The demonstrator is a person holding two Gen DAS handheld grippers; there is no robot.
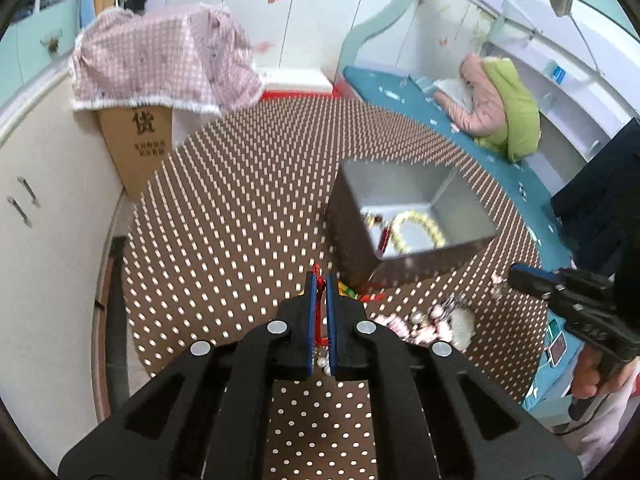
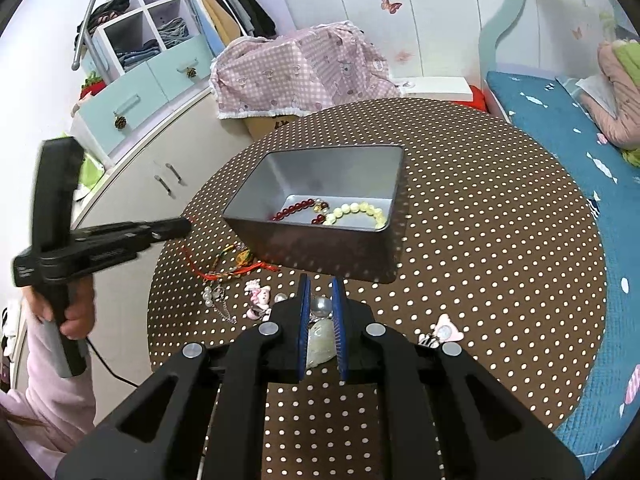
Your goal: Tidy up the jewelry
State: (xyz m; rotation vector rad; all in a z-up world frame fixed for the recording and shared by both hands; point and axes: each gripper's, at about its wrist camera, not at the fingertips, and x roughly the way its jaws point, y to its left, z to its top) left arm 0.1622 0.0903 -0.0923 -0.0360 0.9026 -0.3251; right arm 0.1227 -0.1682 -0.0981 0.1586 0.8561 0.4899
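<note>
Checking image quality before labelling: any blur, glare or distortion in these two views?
Left wrist: strong fisheye bending, dark vignette corners; far dots on the table smear into streaks, pink cloth is soft, tin reasonably sharp. Right wrist: same fisheye curve, sharper overall; the left gripper is slightly motion-blurred; mild sheen inside the tin, no harsh glare.

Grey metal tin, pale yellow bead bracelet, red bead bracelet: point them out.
Grey metal tin (image 2: 312, 250): right wrist view, near outer wall.
Pale yellow bead bracelet (image 2: 356, 210): right wrist view, beads on its far arc.
Red bead bracelet (image 2: 294, 208): right wrist view, mid-strand beads.
</note>
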